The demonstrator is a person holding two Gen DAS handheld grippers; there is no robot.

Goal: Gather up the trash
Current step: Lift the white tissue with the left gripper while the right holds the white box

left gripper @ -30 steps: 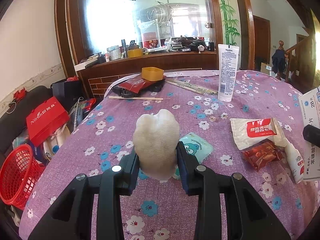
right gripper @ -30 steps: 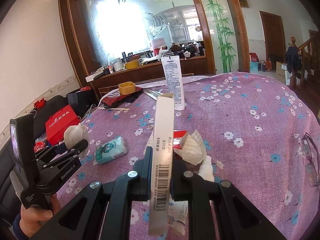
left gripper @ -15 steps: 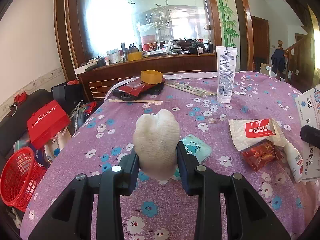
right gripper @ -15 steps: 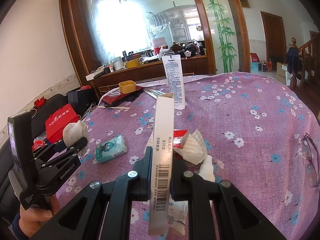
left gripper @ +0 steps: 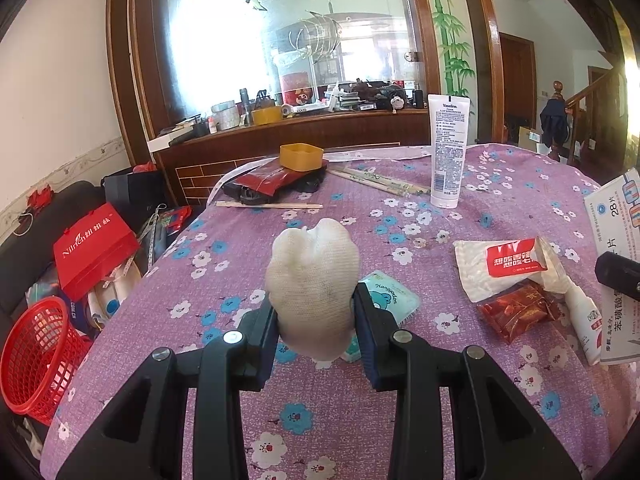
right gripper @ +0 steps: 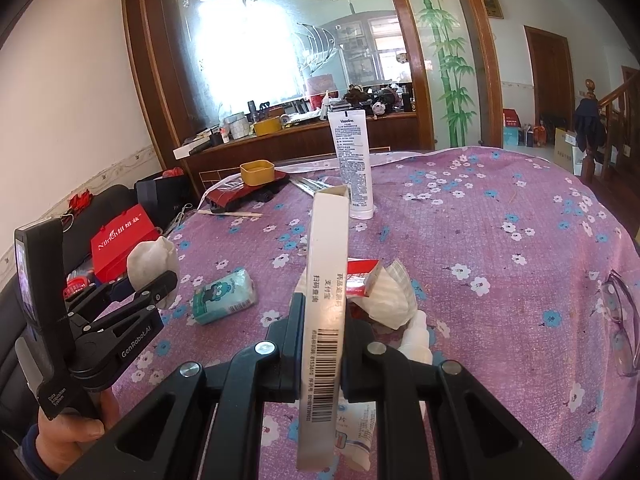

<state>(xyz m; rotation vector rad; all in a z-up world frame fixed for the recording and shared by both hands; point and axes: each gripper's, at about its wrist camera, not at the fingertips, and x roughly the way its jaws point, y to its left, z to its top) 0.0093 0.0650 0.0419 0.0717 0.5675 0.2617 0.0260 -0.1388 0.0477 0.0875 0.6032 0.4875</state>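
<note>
My left gripper (left gripper: 316, 314) is shut on a crumpled off-white cloth wad (left gripper: 314, 280), held above the purple flowered tablecloth (left gripper: 500, 200). The same cloth wad (right gripper: 152, 260) shows at the left of the right wrist view, in the left gripper (right gripper: 158, 286) held by a hand (right gripper: 68, 436). My right gripper (right gripper: 322, 330) is shut on a flattened white medicine box (right gripper: 326, 280) standing on edge, barcode facing me. On the table lie a teal tissue pack (left gripper: 386, 300), a white-and-red wrapper (left gripper: 508, 268), a dark red snack packet (left gripper: 518, 312) and a small white bottle (left gripper: 584, 320).
A red mesh basket (left gripper: 36, 354) stands on the floor at the left, beside a red gift bag (left gripper: 94, 248). A Vaseline tube (left gripper: 447, 152), chopsticks (left gripper: 376, 180) and a yellow box (left gripper: 301, 157) stand at the table's far side. Glasses (right gripper: 620, 320) lie at the right.
</note>
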